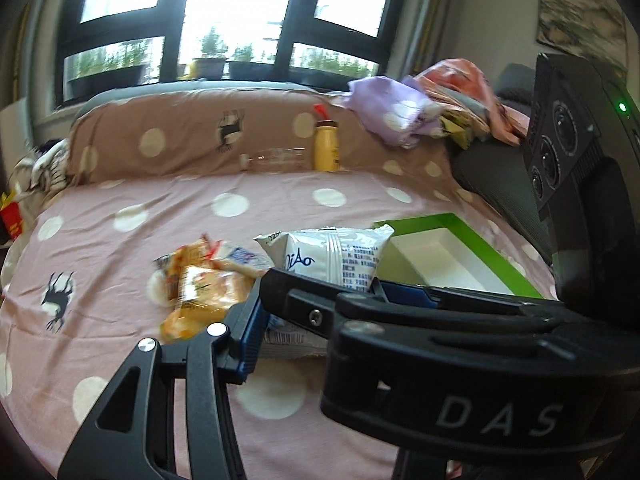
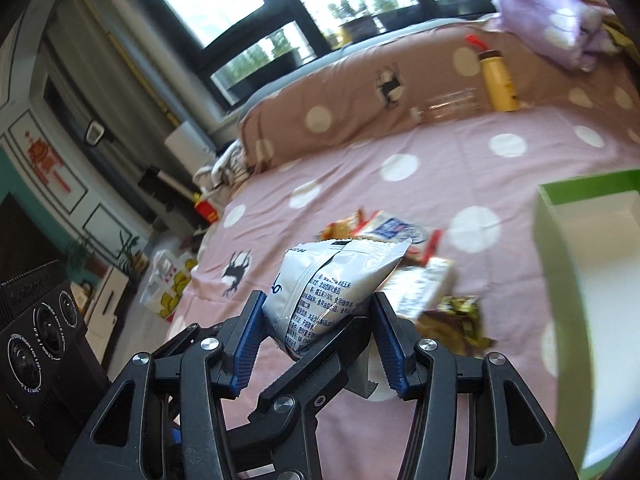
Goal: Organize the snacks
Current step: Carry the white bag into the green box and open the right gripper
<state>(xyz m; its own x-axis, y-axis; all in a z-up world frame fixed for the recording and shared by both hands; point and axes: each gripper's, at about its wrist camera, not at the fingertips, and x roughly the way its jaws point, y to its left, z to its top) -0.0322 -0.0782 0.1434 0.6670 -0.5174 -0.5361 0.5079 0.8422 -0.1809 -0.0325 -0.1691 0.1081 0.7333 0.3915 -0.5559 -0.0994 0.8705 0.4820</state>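
Observation:
My right gripper (image 2: pixel 318 300) is shut on a white snack packet (image 2: pixel 328 280) with blue print and holds it above the pink dotted bed sheet. The same packet (image 1: pixel 336 260) shows in the left wrist view, pinched by the right gripper (image 1: pixel 340 280), which crosses in front of my left fingers. A green box with a white inside (image 2: pixel 592 280) lies to the right; it also shows in the left wrist view (image 1: pixel 448 256). Several loose snack packets (image 1: pixel 204 284) lie on the sheet, and also appear in the right wrist view (image 2: pixel 400 232). My left gripper's one visible finger (image 1: pixel 250 336) stands wide of the packet.
A yellow bottle with a red cap (image 1: pixel 326 144) and a clear bottle (image 1: pixel 276 160) rest against the brown dotted pillow (image 1: pixel 180 144). Crumpled purple and orange clothes (image 1: pixel 400 112) pile at the back right. A red carton (image 1: pixel 12 216) sits at the bed's left edge.

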